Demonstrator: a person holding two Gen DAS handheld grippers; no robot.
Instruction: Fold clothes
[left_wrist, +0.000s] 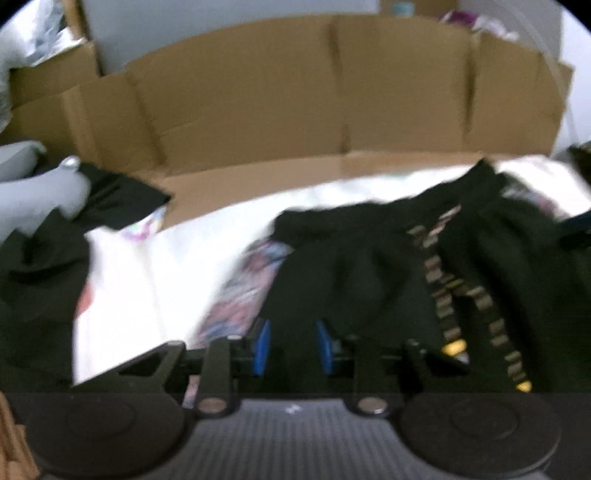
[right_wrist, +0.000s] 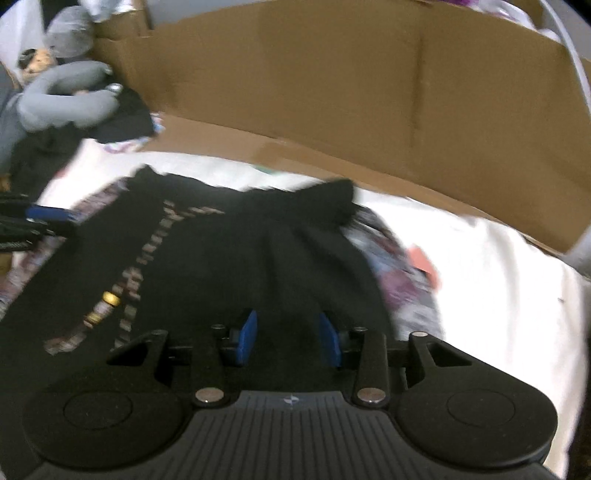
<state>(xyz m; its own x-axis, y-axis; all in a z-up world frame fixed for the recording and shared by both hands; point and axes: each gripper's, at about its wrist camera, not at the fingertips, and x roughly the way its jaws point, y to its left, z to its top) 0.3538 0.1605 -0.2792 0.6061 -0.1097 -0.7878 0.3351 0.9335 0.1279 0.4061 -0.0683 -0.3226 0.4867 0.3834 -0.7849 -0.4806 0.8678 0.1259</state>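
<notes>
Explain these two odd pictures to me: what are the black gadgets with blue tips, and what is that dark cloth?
Each picture comes from a small wide-angle camera on a hand-held tool that a person carries, one in each hand. No robot arm is involved. The blue tips are the tool's two fingers. One view looks along the left gripper, the other along the right gripper.

Both point down at a black garment with a patterned drawstring, spread on a white printed sheet. Brown cardboard stands behind, and more clothes are heaped at the far left. Each pair of fingers stands apart over the cloth. The pictures are blurred, and nothing looks pinched.
</notes>
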